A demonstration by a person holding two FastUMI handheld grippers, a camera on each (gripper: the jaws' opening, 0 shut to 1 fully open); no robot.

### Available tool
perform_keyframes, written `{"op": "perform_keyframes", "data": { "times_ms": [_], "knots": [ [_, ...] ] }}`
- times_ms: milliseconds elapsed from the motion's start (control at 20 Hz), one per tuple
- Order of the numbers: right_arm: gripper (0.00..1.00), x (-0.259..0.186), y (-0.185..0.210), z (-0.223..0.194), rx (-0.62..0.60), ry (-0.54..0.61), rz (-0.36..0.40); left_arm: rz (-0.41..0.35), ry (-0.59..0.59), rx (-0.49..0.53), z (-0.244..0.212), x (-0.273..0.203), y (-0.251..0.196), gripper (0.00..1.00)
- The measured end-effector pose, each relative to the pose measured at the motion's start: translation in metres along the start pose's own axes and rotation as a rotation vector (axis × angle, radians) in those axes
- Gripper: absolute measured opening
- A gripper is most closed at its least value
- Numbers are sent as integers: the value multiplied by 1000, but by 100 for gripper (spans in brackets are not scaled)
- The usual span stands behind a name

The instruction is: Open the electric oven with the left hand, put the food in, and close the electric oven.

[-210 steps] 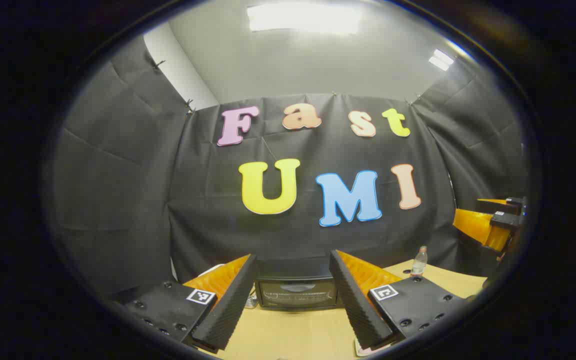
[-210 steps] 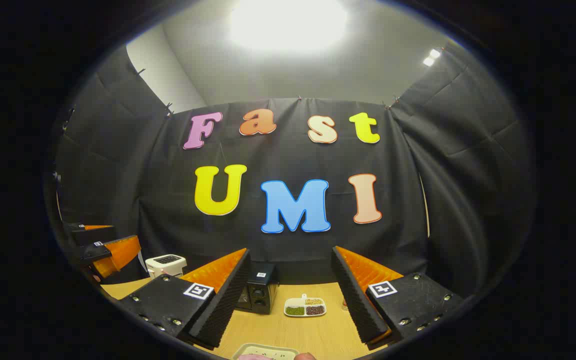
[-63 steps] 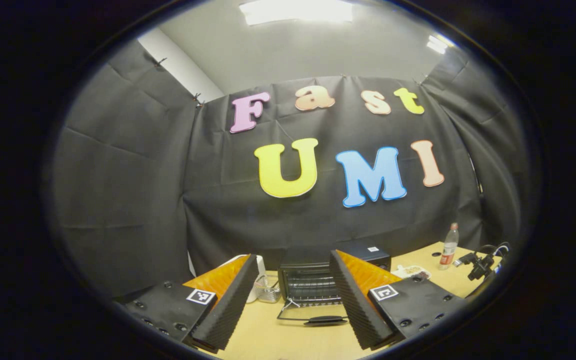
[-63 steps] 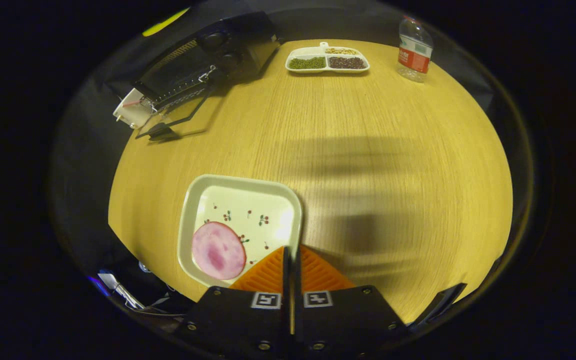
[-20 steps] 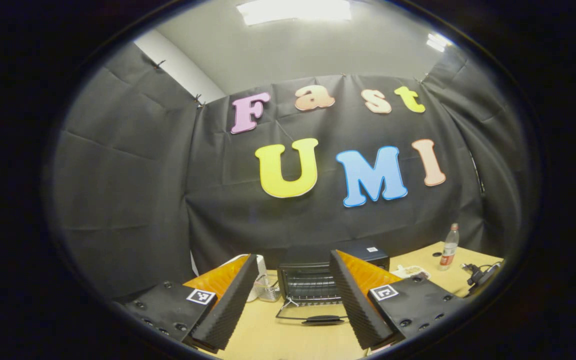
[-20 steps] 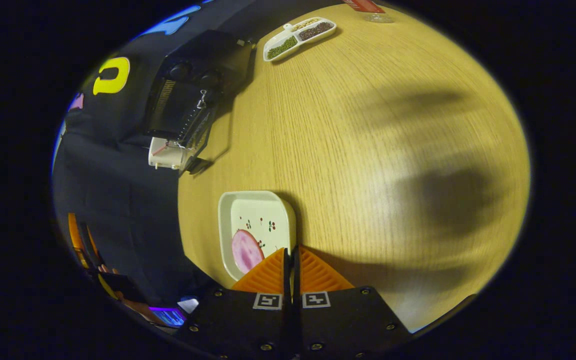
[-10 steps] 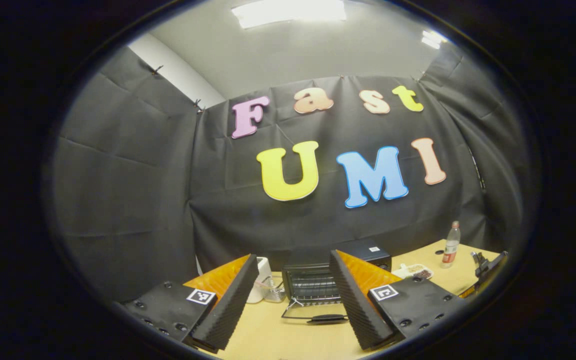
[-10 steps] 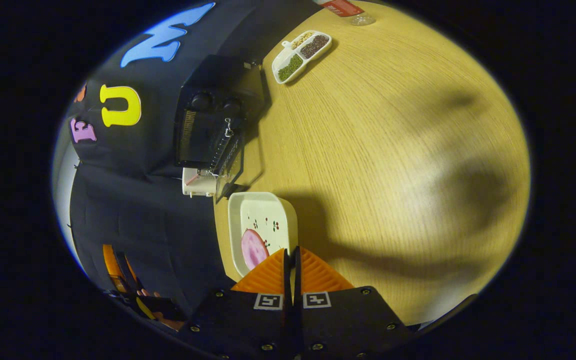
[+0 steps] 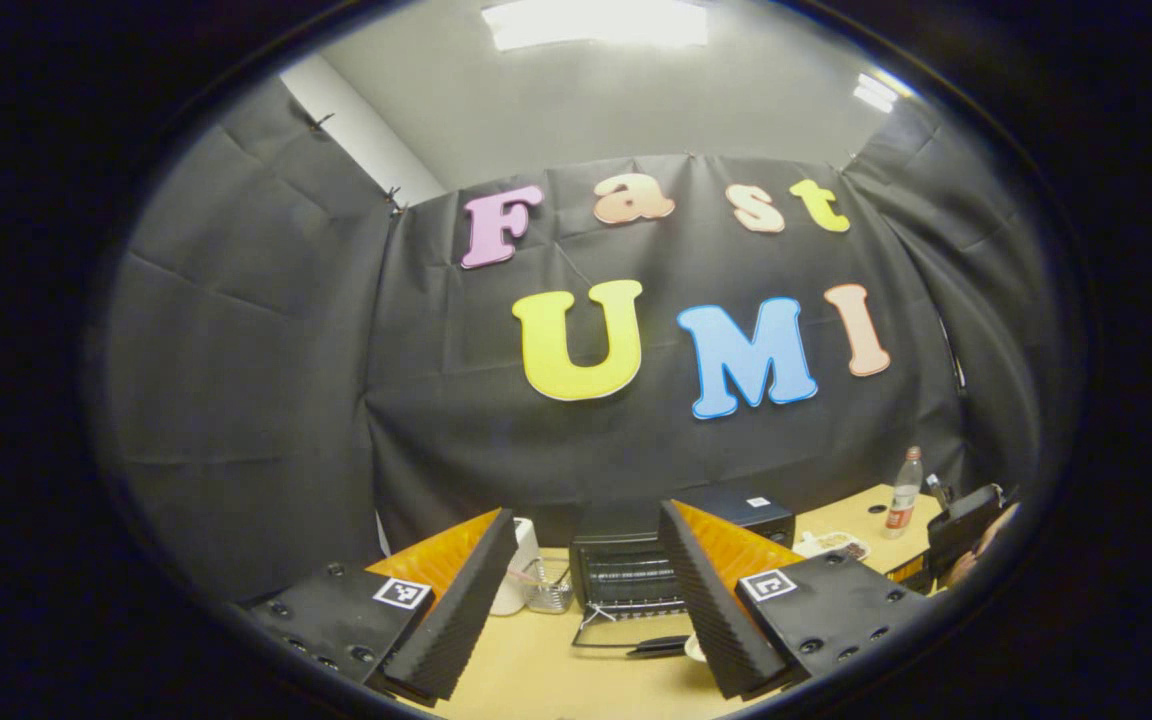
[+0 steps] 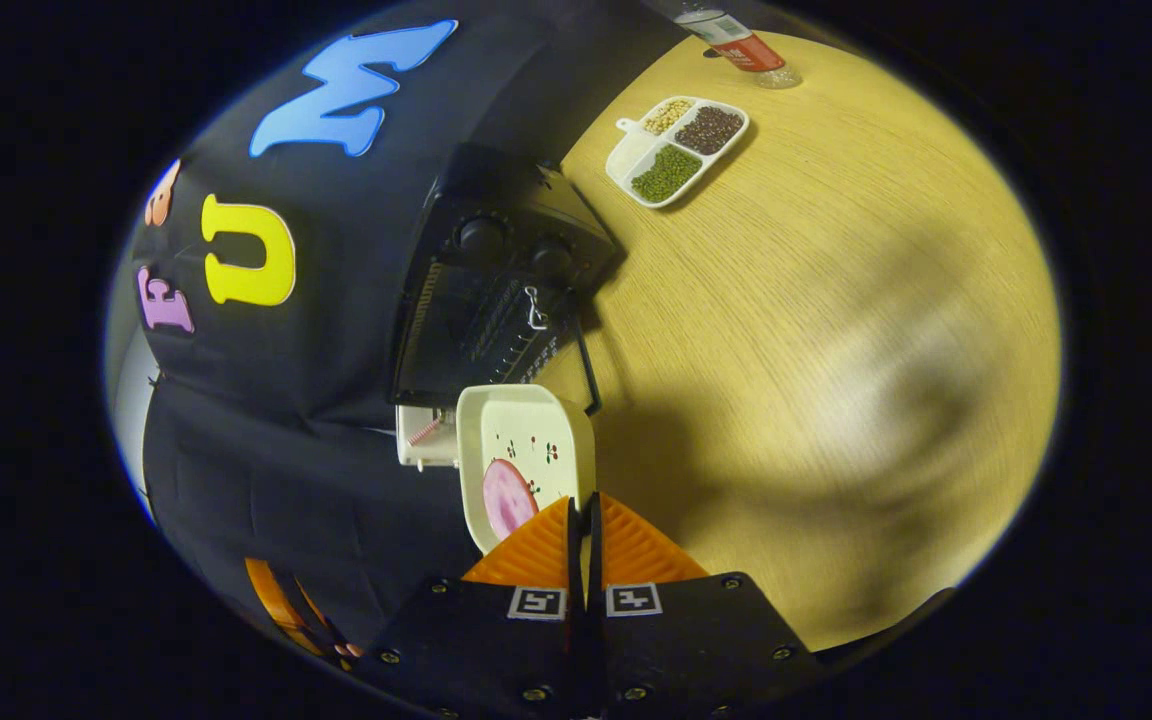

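The wooden tabletop (image 10: 816, 330) takes up the right and centre of the right gripper view and shows as a strip along the bottom of the left gripper view. The black electric oven (image 10: 496, 280) stands at upper centre-left of the right gripper view, at the tabletop's edge against the dark cloth wall, its door (image 10: 576, 365) dropped open toward the tabletop; in the left gripper view the oven (image 9: 626, 572) sits at bottom centre with its rack visible and the door flat in front.

The left tool (image 9: 586, 600) at the bottom of its view has its fingers spread wide with nothing between them. The right tool (image 10: 583, 530) at the bottom centre of its view has its fingers pressed together on the near rim of the white square plate (image 10: 526, 440), which hangs just in front of the open oven door.

A round pink slice of food (image 10: 508, 497) lies on the plate's near-left part. A white divided dish (image 10: 676, 150) of beans sits at upper right, with a plastic bottle (image 10: 736, 45) near the top edge. A white appliance (image 10: 424, 438) sits left of the plate.
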State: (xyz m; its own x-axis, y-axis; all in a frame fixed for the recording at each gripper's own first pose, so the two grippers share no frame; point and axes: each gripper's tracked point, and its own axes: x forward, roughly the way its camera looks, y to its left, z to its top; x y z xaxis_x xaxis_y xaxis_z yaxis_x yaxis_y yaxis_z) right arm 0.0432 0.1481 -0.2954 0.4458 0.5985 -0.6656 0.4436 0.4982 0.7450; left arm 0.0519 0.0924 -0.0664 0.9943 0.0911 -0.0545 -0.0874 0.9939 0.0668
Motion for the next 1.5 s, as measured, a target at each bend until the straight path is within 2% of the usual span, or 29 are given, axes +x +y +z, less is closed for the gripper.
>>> {"op": "perform_keyframes", "data": {
  "times_ms": [500, 1000, 1250, 1500],
  "knots": [
    [1, 83, 53, 28, 270, -236, 16, 50, 22, -13, -30, 39, 100, 100],
    [1, 169, 90, 67, 453, -354, 41, 69, 91, -24, -64, 59, 154, 100],
    [1, 197, 100, 84, 499, -415, 52, 86, 125, -17, -76, 58, 169, 100],
    [11, 200, 110, 77, 478, -407, 84, 86, 124, -6, -73, 61, 170, 100]
  ]
}}
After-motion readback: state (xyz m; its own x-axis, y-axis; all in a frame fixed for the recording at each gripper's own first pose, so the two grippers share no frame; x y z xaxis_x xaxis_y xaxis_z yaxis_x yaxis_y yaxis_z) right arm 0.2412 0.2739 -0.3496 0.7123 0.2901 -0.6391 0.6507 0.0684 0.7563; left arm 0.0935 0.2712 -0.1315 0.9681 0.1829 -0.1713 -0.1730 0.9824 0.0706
